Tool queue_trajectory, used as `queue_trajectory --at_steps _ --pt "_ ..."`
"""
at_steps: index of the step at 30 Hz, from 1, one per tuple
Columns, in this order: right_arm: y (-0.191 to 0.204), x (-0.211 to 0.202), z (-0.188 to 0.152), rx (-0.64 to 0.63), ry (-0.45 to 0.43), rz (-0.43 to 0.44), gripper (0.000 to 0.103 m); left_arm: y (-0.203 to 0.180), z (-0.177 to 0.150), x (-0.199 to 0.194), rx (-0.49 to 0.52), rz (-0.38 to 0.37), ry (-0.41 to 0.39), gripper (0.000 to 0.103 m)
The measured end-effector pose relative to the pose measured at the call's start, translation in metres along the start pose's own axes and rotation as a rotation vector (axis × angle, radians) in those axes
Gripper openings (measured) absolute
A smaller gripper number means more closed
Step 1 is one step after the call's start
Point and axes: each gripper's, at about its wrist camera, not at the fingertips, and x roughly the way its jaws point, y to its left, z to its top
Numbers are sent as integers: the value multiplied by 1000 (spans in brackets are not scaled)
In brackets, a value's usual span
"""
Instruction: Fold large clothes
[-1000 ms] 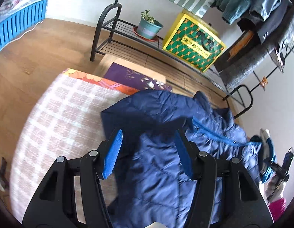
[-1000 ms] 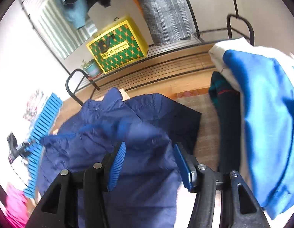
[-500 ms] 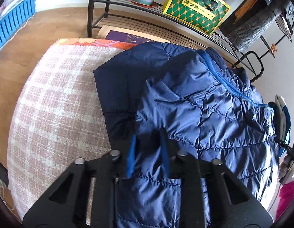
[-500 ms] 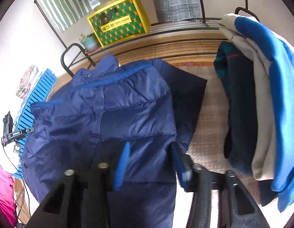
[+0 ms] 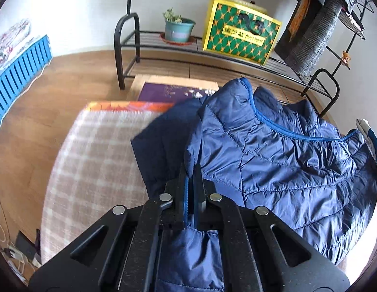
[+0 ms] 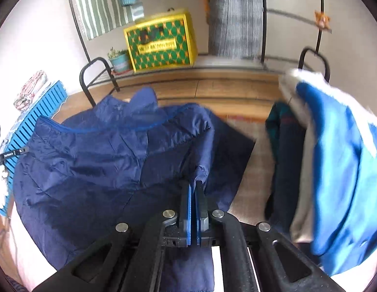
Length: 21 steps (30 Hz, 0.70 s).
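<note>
Now both the left tongs and right tongs are clenched on the navy jacket.

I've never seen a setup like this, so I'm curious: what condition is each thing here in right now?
Left gripper: shut on jacket.
Right gripper: shut on jacket.
Jacket: spread on the checked cloth, partly folded, wrinkled, pinched at its near edge by both pairs of fingers.
Checked cloth: lying flat.
Clothes pile: heaped beside the jacket.
Pot plant: upright on the rack.
</note>
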Motion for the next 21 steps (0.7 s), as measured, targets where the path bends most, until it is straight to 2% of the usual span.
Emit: queue_trajectory --at_steps 5,10,12,15,17,19,21 --pt "8 0 28 -37 -64 -66 0 -5 29 11 2 29 -32 0" --pt "0 35 55 6 -76 -133 0 -8 61 47 -51 41 -60 0" --pt "-2 53 59 4 -64 -165 0 -12 65 63 -42 76 -68 0" --pt "-6 79 58 9 -27 -201 0 -13 63 96 -46 120 -13 1" --pt "-5 97 54 8 10 -219 0 -12 58 117 -49 172 15 8" --pt "-7 110 49 12 49 -227 0 -12 55 123 -46 181 35 8" --pt "-8 111 47 22 66 -236 2 -12 58 115 -34 210 25 13"
